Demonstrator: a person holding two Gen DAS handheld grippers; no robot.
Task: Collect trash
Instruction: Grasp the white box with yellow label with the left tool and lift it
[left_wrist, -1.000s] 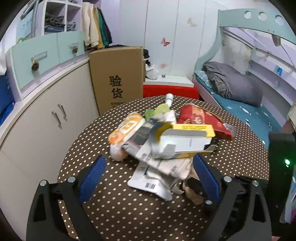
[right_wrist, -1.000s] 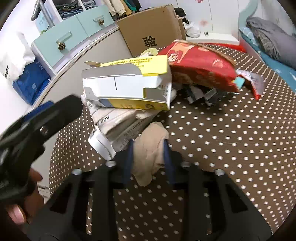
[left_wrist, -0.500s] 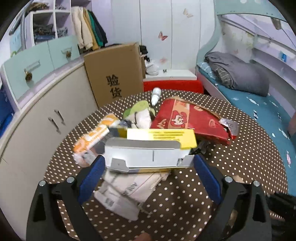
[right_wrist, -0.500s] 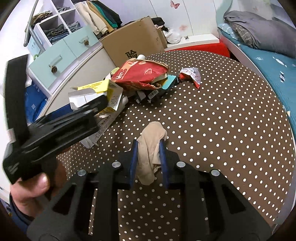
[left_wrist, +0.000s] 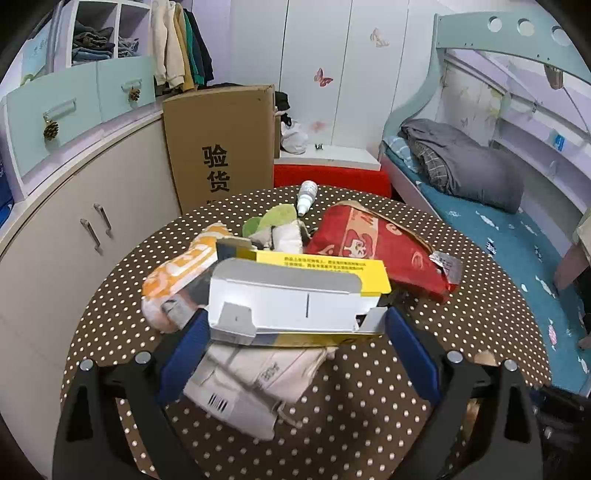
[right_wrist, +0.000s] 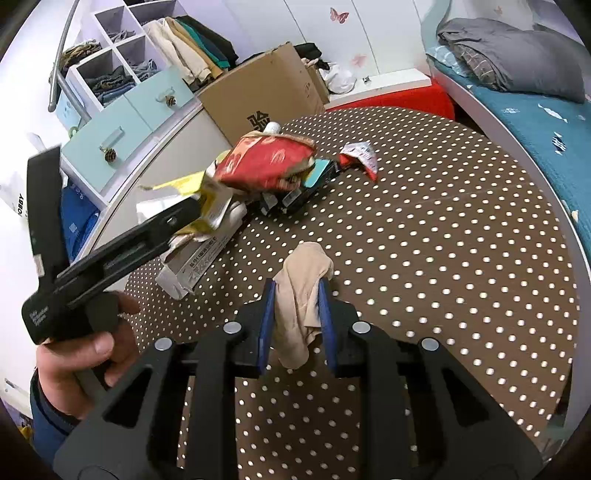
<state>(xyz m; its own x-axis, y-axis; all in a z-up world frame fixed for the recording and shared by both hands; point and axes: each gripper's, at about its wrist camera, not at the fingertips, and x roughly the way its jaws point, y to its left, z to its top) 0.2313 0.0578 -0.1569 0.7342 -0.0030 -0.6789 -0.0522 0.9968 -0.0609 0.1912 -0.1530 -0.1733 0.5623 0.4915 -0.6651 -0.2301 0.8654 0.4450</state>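
Note:
A heap of trash lies on the round dotted table. A flattened yellow and white carton sits between the fingers of my left gripper, whose blue pads stand at the carton's two ends. Under it lie white paper packets. An orange wrapper, a red snack bag and a small white bottle lie beyond. My right gripper is shut on a beige crumpled stocking, held above the table. The left gripper shows at the left of the right wrist view.
A tall cardboard box stands behind the table. White cabinets run along the left. A bed with a grey blanket is on the right. A silver-red torn wrapper lies near the red bag.
My right gripper has pulled back and up with the beige stocking, away from the heap. My left gripper has moved in until the yellow and white carton sits between its pads.

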